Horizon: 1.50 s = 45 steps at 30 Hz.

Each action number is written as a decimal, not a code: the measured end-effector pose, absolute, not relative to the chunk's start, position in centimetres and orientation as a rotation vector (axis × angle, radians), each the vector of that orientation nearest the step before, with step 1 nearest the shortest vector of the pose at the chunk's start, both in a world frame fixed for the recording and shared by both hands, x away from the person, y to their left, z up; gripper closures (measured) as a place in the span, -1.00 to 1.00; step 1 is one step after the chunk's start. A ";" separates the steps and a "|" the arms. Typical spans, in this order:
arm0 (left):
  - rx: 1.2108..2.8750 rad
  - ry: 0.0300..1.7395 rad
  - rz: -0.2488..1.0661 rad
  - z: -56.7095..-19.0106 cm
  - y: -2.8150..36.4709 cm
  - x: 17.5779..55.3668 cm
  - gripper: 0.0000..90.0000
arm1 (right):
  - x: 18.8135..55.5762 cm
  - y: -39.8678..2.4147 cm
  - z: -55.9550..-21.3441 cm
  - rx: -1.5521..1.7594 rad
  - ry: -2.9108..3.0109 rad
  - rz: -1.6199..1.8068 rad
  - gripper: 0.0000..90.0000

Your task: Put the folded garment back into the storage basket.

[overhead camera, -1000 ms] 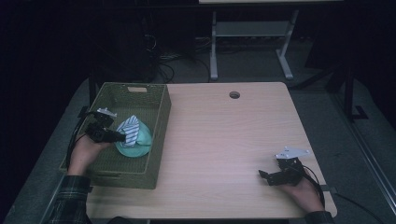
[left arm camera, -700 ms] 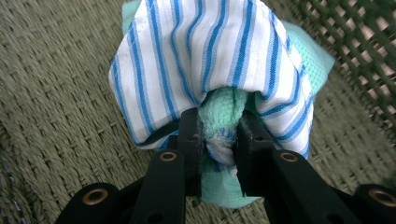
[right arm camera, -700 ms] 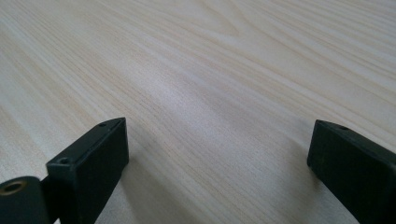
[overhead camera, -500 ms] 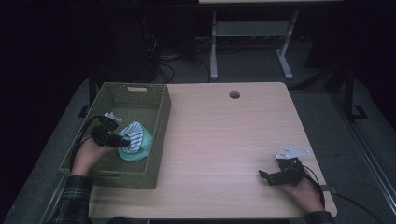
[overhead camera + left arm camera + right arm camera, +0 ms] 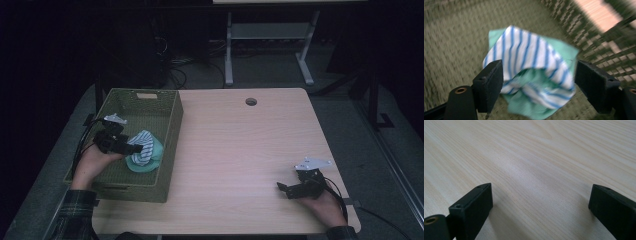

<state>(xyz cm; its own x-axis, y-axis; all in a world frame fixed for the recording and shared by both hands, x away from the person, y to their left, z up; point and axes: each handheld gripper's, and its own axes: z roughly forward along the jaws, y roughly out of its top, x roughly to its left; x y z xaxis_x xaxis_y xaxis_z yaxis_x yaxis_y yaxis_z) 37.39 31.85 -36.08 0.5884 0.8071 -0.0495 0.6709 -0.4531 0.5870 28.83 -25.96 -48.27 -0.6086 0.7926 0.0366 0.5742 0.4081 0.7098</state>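
Observation:
A crumpled cloth (image 5: 145, 151), mint green with blue and white stripes, lies on the floor of a green woven basket (image 5: 172, 131) at the table's left. My left gripper (image 5: 134, 148) reaches into the basket from the left. In the left gripper view its jaws have just been opening and stand wide, with the cloth (image 5: 534, 67) loose between them. My right gripper (image 5: 284, 190) rests low over the bare wood near the front right corner. In the right gripper view it (image 5: 541, 192) is open with nothing between its fingers.
The basket hangs over the left edge of the light wooden table (image 5: 240, 150). A round cable hole (image 5: 251, 101) sits near the table's far edge. A grey metal stand (image 5: 265, 35) and cables are on the dark floor behind.
The left gripper's jaws have opened and let go of the cloth, which has settled on the basket floor. The right gripper has not moved.

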 end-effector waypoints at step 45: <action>2.267 0.658 0.230 -39.1 8.9 32.7 -0.62 | 28.8 -26.0 -48.3 1.185 2.363 1.011 -0.89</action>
<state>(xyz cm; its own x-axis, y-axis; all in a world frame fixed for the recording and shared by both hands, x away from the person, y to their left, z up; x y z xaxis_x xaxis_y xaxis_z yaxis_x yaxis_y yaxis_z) 32.72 8.91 -39.06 0.8514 0.5234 -0.0337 0.3881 -0.5856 0.7117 28.83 -25.97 -48.28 -0.6098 0.7917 0.0362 0.5731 0.4089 0.7102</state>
